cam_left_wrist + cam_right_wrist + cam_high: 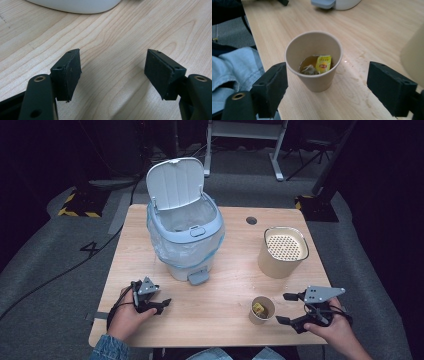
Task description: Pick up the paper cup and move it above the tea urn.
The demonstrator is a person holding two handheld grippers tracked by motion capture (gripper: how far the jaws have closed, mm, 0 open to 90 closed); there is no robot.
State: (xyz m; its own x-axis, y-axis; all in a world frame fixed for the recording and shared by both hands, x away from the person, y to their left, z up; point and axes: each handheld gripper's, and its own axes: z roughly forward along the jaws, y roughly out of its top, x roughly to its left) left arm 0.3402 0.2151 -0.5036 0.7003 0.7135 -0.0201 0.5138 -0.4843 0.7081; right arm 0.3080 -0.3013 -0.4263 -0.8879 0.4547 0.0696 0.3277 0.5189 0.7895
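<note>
Lower centre of the right gripper view: paper cup (314, 62) on the bench (374, 30) with a yellow tea-bag tag (323, 63), its writing unreadable, between wide right tongs (337, 87); left tongs (112, 75) likewise wide, empty.

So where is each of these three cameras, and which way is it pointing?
High view: above the person's side, looking forward and down on the table; both hands show.
Left gripper view: rides the left gripper, looking along its open jaws at bare wood.
Right gripper view: rides the right gripper, facing the paper cup, which the high view shares.
</note>
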